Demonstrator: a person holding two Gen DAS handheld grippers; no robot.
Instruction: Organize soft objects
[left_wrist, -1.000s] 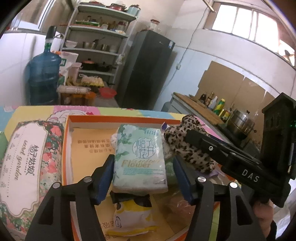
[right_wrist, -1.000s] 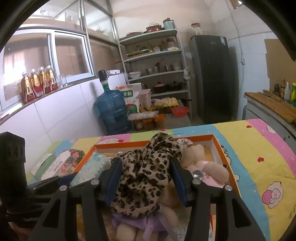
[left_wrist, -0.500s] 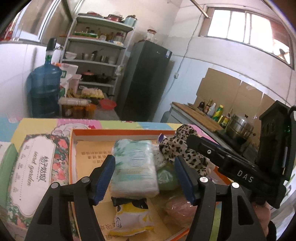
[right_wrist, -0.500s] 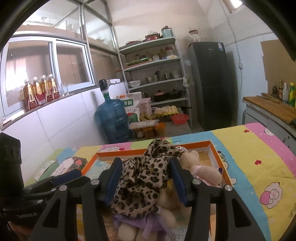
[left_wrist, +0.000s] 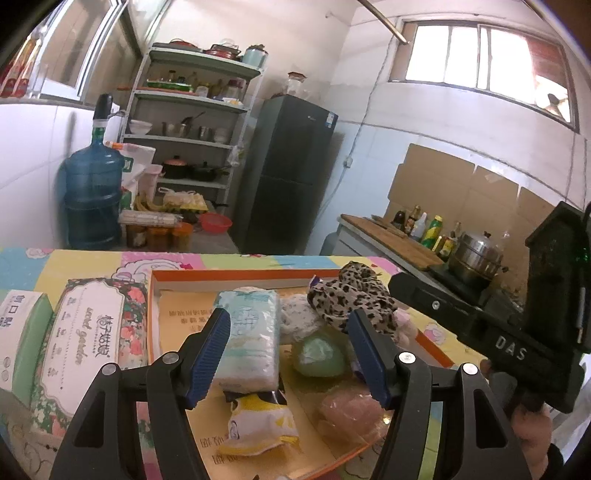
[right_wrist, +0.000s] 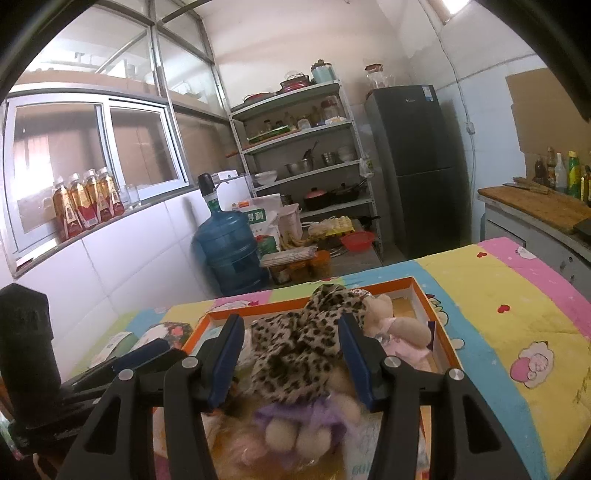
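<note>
The right gripper (right_wrist: 291, 354) is clamping its fingers on the leopard-print fabric scarf (right_wrist: 295, 354) over the orange cardboard box (left_wrist: 229, 275), w/ the left gripper (left_wrist: 288, 350) fingers standing apart.

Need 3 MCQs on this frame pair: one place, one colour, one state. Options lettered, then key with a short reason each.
1. Where does the pale blue tissue pack lie?
A. on the shelf rack
B. in the orange-rimmed box
C. on the wooden counter

2. What colour are the pads of the left gripper?
A. blue
B. red
C. white

3. What is between the fingers of the right gripper?
A. a water jug
B. nothing
C. the leopard-print cloth

Key: 1 B, the pack rests on the box floor inside the orange rim, beside the green soft ball. 2 A, both ribbed pads show dark blue in the left wrist view. 3 C, the right wrist view shows the spotted cloth filling the gap between the fingers, draped over the plush toys in the box.
</note>
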